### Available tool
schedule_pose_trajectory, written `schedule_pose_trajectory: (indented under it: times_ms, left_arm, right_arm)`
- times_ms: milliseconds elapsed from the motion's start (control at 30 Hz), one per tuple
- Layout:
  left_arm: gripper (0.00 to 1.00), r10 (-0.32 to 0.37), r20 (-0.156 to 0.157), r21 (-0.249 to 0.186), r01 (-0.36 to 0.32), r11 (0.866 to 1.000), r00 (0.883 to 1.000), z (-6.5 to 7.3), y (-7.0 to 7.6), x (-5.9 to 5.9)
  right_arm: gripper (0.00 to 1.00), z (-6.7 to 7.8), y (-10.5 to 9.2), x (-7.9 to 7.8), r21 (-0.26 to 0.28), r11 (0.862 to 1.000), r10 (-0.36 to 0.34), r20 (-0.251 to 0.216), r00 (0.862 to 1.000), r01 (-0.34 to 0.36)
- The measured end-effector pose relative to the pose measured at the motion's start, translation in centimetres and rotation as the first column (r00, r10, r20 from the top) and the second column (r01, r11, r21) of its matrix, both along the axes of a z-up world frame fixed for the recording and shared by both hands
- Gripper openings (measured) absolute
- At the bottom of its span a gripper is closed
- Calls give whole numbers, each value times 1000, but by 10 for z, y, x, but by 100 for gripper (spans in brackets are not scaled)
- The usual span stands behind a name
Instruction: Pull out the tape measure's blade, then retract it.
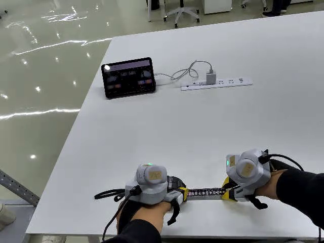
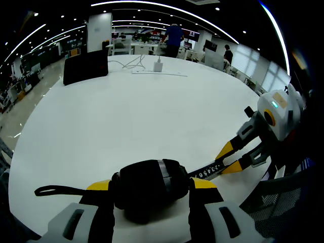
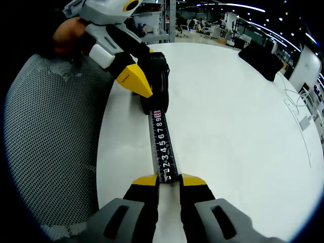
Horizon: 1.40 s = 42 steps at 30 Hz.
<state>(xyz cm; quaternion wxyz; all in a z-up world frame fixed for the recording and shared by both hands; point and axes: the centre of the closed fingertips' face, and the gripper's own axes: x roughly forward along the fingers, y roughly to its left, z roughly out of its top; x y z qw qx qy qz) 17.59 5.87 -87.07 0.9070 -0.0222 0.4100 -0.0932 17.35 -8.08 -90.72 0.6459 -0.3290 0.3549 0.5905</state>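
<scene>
The black tape measure case (image 2: pixel 148 187) sits on the white table near its front edge, clamped between the yellow-tipped jaws of my left gripper (image 2: pixel 152 186). Its wrist strap (image 2: pixel 55 191) trails off to the left. A short length of dark numbered blade (image 3: pixel 163 147) runs from the case (image 3: pixel 157 81) to my right gripper (image 3: pixel 168 179), which is shut on the blade's end. In the head view the left gripper (image 1: pixel 177 194) and right gripper (image 1: pixel 225 193) face each other with the blade (image 1: pixel 205 193) stretched flat between them.
A dark tablet (image 1: pixel 128 77) stands at the back left of the table. A white power strip (image 1: pixel 216 83) with a plugged charger and cable lies behind the work. A mesh chair back (image 3: pixel 50 147) is close below the table's front edge (image 1: pixel 167 234).
</scene>
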Motion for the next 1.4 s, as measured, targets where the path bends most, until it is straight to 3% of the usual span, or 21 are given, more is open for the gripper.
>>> schedule_pose_trajectory:
  times_ms: [1400]
  left_arm:
    - [55,0,1,-1,0,1000,1000,0,0,0]
  right_arm:
    - [11,1,18,-1,46,999,-13,-7,1000,13]
